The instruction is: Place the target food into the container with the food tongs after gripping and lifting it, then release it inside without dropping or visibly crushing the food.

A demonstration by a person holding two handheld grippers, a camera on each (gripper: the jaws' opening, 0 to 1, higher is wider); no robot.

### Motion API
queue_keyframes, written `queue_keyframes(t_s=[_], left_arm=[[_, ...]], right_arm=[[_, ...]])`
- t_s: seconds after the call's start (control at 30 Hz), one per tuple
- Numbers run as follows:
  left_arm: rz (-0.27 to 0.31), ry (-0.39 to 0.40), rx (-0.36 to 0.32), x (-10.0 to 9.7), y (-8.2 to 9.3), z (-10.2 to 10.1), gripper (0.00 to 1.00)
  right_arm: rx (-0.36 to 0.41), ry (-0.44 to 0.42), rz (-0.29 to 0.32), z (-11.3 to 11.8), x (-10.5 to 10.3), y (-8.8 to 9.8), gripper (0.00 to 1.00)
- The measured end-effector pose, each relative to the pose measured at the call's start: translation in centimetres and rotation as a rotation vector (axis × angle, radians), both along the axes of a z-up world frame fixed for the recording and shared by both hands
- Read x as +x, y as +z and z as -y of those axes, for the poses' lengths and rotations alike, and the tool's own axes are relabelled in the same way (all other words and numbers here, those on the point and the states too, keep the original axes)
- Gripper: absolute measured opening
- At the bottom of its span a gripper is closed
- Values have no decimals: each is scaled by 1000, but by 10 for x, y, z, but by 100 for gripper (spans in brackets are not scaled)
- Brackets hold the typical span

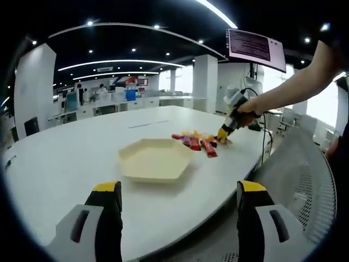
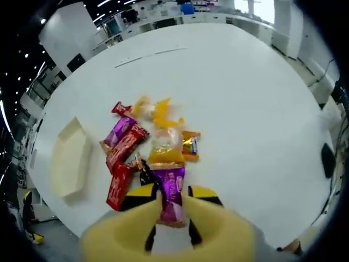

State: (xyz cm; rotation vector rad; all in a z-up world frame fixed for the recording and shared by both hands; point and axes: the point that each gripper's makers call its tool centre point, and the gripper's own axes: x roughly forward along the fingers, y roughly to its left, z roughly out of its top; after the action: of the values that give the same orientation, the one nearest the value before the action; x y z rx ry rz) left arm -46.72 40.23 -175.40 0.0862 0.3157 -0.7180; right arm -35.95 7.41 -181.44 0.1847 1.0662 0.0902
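While the left claw point(image 1: 177, 199) hangs open and empty near the bench point(image 1: 65, 158) edge, the right claw point(image 2: 172, 201) straddles a purple snack packet point(image 2: 172, 196) in the pile — grip step, closure unclear; next, lift it left into the cream tray point(image 2: 68, 158).

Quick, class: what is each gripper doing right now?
Left gripper: open, holding nothing, held back from the tray.
Right gripper: jaws around a purple snack packet; whether they are clamped cannot be told.
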Motion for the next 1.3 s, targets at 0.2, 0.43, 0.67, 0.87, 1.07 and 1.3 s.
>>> queue_keyframes(t_s=[0.2, 0.43, 0.67, 0.87, 1.07, 1.3], left_arm=[[-1, 0, 0, 0, 0, 0, 83], [-9, -6, 2, -1, -1, 1, 82], [15, 9, 6, 0, 1, -1, 85], [25, 22, 7, 2, 2, -3, 85], [50, 41, 8, 4, 6, -6, 87], [51, 41, 7, 5, 6, -5, 96]], right_arm=[[12, 43, 28, -16, 7, 29, 22], [31, 134, 53, -53, 13, 59, 22], [27, 201, 58, -84, 21, 77, 22], [37, 275, 68, -120, 40, 84, 22], [52, 353, 67, -161, 52, 88, 22], [64, 429, 75, -204, 62, 94, 22]])
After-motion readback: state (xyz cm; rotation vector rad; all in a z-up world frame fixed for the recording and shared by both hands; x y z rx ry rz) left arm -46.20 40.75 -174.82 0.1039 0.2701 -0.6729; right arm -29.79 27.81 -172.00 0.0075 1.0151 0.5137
